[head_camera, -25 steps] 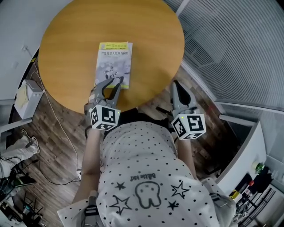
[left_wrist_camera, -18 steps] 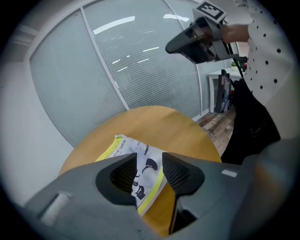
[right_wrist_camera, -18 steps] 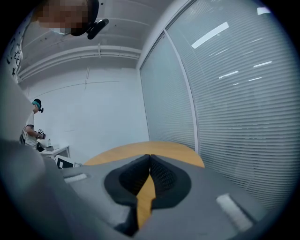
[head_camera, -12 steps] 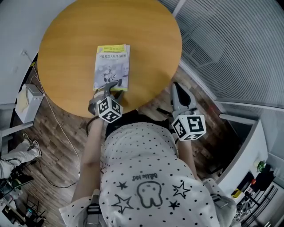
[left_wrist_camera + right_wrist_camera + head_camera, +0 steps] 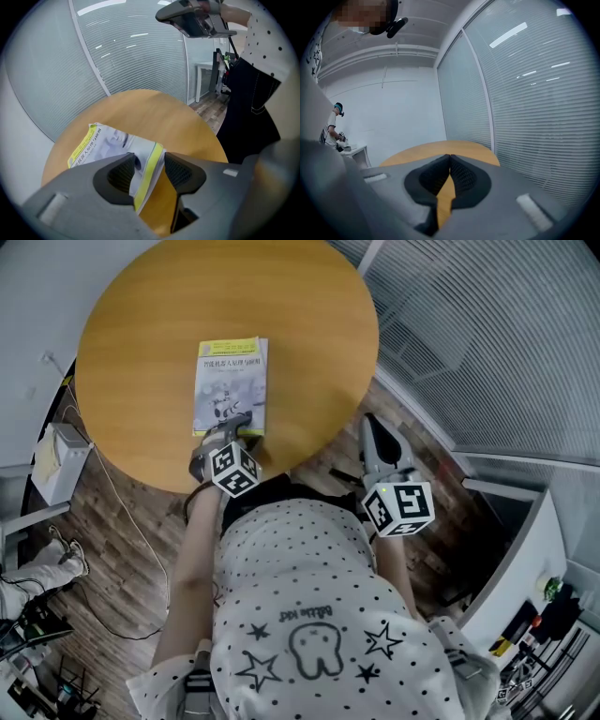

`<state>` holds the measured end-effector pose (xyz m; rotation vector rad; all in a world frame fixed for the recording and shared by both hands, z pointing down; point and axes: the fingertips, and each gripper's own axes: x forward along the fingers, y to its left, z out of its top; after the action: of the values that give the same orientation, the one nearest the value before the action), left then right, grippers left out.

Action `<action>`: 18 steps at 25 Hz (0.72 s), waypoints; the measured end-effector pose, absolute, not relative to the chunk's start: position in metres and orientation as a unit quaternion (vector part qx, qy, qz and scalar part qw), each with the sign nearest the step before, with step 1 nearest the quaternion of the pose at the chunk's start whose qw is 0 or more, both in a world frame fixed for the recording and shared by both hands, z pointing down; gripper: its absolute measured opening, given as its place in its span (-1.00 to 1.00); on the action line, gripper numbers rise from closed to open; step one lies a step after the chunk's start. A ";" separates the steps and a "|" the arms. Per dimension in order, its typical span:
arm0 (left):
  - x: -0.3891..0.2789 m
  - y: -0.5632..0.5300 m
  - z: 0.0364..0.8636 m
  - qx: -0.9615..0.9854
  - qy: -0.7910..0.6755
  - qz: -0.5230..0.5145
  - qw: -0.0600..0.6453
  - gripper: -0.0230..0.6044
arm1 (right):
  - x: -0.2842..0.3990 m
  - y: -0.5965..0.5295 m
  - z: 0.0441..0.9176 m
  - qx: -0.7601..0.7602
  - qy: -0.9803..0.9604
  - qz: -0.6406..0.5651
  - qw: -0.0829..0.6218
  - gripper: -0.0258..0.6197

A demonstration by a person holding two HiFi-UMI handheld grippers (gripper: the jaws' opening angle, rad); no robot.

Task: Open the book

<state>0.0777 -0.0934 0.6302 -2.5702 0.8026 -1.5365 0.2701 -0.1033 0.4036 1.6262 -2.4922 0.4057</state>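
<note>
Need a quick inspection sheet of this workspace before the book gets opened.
Surface: round wooden table, bare apart from the book.
Job's things: book, closed, lying flat near the table's near edge.
Clutter: nothing seen on the table.
Grippers: left gripper jaws open, just been opening, book's near corner between them, not clamped; right gripper jaws shut, empty, off the table.
Cables: white cable trailing over the wood floor left of the table.
Surroundings: glass wall with blinds; white box beside the table.
</note>
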 end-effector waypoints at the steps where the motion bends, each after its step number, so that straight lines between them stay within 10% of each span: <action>1: 0.078 -0.094 0.631 -0.828 0.256 -0.498 0.021 -0.25 | 0.270 -0.104 0.403 0.540 -0.828 0.136 0.069 -0.91; 12: 0.065 -0.105 0.592 -0.838 0.295 -0.459 0.011 -0.25 | 0.276 -0.106 0.406 0.540 -0.827 0.142 0.068 -0.91; 18: 0.060 -0.112 0.584 -0.829 0.332 -0.449 0.027 -0.73 | 0.270 -0.106 0.406 0.536 -0.830 0.142 0.064 -0.91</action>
<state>0.0599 -0.1122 0.5845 -2.5610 1.0251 -1.3854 0.2703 -0.1058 0.4056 1.6172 -2.5059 0.4289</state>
